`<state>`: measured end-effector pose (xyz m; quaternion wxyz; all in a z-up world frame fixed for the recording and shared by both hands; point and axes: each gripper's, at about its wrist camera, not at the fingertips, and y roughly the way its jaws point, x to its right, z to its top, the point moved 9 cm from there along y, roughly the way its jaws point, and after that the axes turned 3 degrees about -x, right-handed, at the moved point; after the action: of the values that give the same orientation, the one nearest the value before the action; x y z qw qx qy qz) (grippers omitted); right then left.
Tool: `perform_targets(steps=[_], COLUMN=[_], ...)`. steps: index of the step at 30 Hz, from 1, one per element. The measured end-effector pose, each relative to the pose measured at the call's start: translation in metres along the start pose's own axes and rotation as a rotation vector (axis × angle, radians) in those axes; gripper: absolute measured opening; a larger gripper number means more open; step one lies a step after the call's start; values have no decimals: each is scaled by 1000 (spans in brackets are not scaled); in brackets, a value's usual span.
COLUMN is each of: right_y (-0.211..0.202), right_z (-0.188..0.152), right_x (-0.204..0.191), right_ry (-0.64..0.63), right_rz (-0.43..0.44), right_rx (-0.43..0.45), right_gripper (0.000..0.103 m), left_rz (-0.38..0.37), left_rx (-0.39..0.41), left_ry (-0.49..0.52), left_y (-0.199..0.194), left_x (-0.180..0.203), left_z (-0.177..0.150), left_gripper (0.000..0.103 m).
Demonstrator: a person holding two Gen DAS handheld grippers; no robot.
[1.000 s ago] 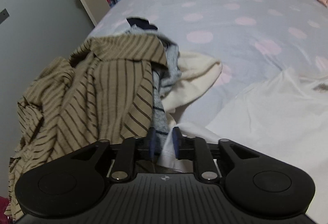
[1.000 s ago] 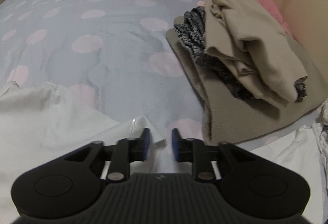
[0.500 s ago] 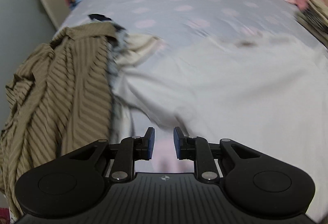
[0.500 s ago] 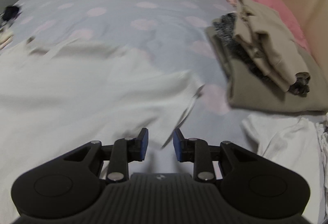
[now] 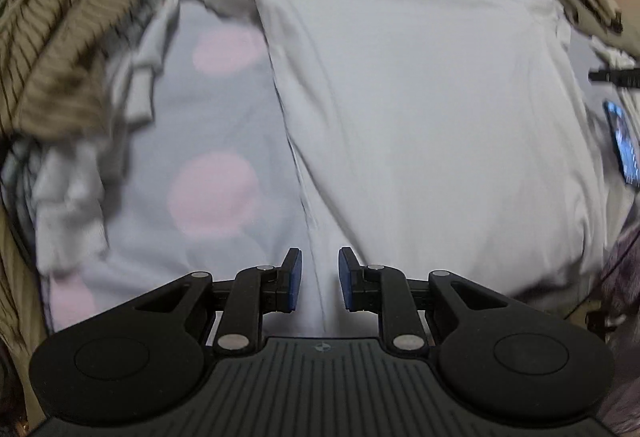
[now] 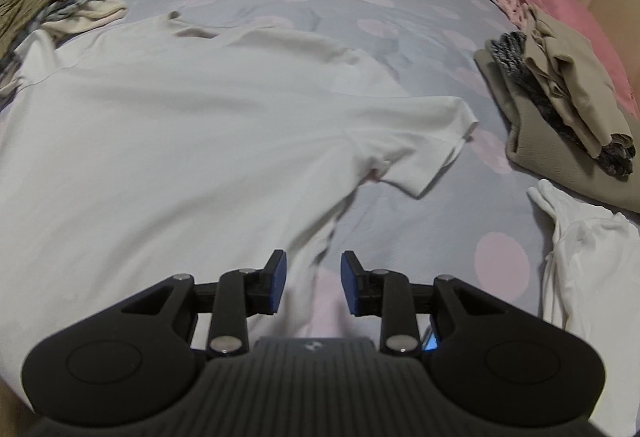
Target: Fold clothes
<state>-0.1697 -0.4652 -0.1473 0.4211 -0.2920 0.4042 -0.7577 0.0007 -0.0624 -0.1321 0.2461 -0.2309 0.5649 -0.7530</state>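
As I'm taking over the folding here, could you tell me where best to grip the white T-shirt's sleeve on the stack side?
I would pinch the cuff hem of the short sleeve on the white T-shirt, coming from the folded stack side. The sleeve lies flat, pointing outward, its free edge over bare bedspread.

White t-shirt [image 6: 192, 141] spread flat on bed, sleeve out; unfolded pile [image 6: 48, 9] left, folded stack [image 6: 560, 109] right.
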Motion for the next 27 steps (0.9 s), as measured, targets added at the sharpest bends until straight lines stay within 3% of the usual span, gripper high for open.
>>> perform_targets(steps=[8, 14, 22, 27], right_y=[-14, -18, -20, -16], right_z=[-18, -28, -31, -34], right_x=[-29, -32, -20, -19], right_ry=[-31, -60, -22, -20], right_rz=[34, 8, -9, -3], right_rx=[-2, -3, -13, -49], right_gripper=[40, 40, 40, 40], left_rz=[15, 35, 22, 44], left_rx=[-56, -60, -53, -80], left_ry=[-54, -37, -150, -174], left_y=[28, 36, 1, 14], left_x=[5, 11, -15, -24], left_z=[-20, -19, -33, -31], left_gripper=[17, 2, 0, 0])
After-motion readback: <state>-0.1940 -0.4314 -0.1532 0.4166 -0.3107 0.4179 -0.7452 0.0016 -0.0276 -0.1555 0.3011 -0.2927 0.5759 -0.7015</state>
